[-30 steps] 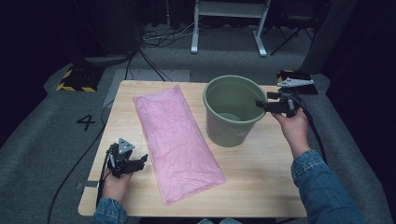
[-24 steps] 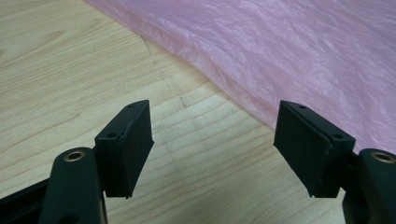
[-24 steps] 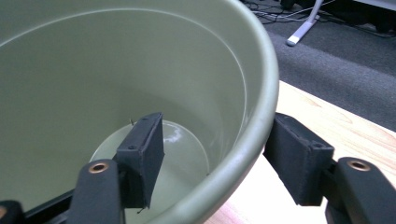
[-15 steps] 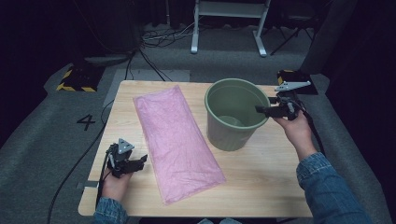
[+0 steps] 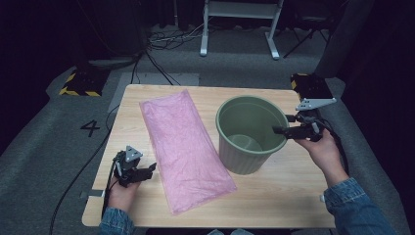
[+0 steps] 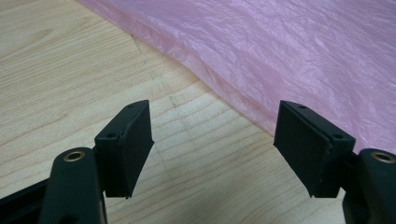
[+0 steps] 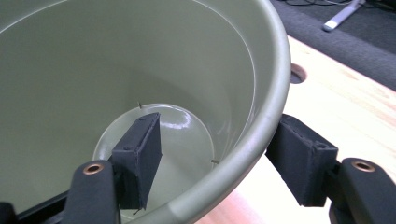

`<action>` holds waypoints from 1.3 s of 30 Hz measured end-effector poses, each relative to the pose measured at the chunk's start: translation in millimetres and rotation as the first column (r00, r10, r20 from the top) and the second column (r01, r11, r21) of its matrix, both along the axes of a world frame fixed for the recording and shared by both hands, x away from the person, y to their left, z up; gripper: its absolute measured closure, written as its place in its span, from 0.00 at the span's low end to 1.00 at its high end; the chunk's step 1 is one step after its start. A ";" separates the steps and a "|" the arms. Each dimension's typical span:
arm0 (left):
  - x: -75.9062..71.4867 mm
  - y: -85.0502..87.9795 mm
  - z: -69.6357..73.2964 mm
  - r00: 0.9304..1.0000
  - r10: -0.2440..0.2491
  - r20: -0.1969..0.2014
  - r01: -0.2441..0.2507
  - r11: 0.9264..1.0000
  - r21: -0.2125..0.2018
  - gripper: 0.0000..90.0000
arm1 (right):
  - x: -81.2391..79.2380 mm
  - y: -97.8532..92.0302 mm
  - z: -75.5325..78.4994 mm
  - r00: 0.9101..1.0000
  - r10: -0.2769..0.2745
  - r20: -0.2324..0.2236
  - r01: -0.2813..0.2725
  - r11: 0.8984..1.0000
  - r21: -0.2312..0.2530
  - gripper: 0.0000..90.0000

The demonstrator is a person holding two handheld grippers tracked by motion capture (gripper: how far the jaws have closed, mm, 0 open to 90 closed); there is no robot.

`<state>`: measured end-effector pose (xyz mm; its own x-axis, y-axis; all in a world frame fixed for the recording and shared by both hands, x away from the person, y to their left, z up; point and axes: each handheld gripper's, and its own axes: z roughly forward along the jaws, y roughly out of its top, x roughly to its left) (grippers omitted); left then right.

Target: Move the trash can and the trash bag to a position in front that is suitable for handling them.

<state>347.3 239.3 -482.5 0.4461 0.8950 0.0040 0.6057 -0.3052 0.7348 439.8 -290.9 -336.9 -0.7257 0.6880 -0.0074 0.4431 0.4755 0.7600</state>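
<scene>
Sitting on one wooden table (image 5: 274, 196) are two things: one green bucket (image 5: 252, 134) and one pink plastic bag (image 5: 183, 147). Two hands come in from the near side, and each hand holds one gripper, so there are two grippers.

One left gripper (image 5: 149, 169) rests low on the table near the long edge of the bag. In the left gripper view, its two black jaws stand wide apart with bare wood (image 6: 210, 154) between them. Nothing is held. The pink bag (image 6: 289, 56) lies flat just past the jaw tips, and its edge runs close to the jaw on the right side of that view. The bag is crinkly and spread out.

One right gripper (image 5: 279, 130) is at the rim of the bucket. In the right gripper view, its two jaws are apart, with one jaw inside the bucket and one jaw outside. The thick green rim (image 7: 261, 116) passes between them. The jaws have just been opening a little, and the pads do not press on the rim; the outside jaw sits just beside it. Deep down past the inside jaw is the round pale bottom (image 7: 187, 135) of the bucket.

The bucket stands upright, just beside the bag.
</scene>
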 end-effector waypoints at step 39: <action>-4.2 0.3 -0.1 1.000 -0.005 -0.003 0.005 1.000 -0.008 0.31 | -106.4 16.5 8.8 0.984 0.178 0.026 -0.178 0.983 0.034 0.39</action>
<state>343.1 239.6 -482.6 0.4502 0.8929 -0.0042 0.6065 -0.3024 0.7353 333.4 -274.4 -328.1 -0.8365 0.5480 -0.0030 0.3360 0.5172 0.7871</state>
